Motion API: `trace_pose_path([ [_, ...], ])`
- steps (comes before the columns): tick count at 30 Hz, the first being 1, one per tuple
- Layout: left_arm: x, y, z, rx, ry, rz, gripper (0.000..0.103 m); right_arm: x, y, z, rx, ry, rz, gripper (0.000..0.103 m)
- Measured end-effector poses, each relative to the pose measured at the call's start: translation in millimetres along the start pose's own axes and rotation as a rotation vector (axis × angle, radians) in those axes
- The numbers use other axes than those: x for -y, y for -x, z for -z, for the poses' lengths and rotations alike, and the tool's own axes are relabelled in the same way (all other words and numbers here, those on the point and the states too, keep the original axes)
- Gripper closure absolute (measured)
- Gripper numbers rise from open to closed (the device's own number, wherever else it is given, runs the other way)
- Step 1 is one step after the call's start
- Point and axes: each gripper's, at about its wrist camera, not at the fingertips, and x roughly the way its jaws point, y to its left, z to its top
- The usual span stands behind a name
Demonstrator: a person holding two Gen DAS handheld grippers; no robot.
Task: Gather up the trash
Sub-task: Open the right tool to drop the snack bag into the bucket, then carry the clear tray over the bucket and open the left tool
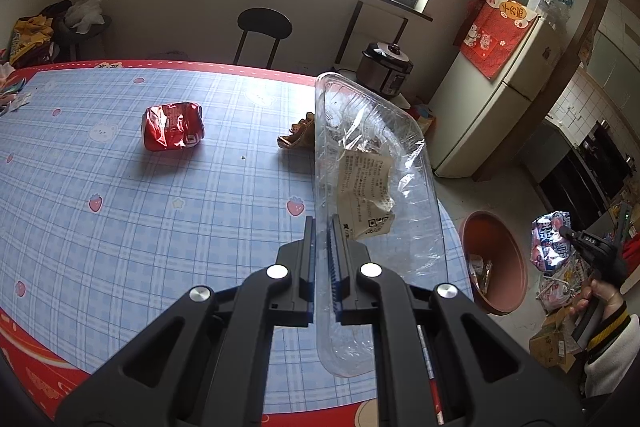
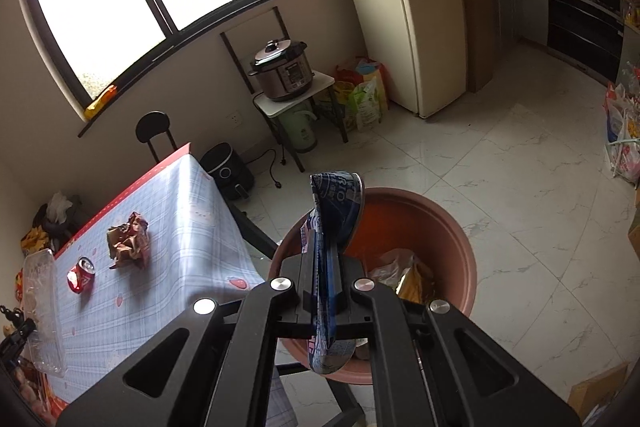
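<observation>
Left gripper was clamped on the wall of a clear plastic tray, held on edge above the table; a crumpled paper label lay inside the tray. Right gripper was pinched shut on a flattened blue snack wrapper, held over the mouth of the red-brown bin standing on the floor just beside the table. On the table, well away from the bin, lay a crushed red can; a crumpled brown paper wad lay nearer the bin.
</observation>
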Motion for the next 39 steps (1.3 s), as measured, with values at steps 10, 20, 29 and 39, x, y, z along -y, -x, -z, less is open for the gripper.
trace_pose_path([
  [10,14.8,2.2,-5.4,0.007,-0.034,0.026,0.093,3.3,25.9,-15.3,0.094,0.007,-0.015,0.067],
  [20,46.5,-0.7,-11.8,-0.008,-0.116,0.07,0.093,-7.3,60.4,-10.8,0.145,0.087,-0.062,0.005],
  [29,93.4,-16.5,-12.7,-0.032,-0.202,0.115,0.093,1.6,75.5,1.9,0.101,0.093,-0.028,0.005],
  [39,183.8,-62.2,-5.9,-0.076,-0.286,0.191,0.093,50.2,107.0,2.5,0.122,0.054,0.058,0.005],
])
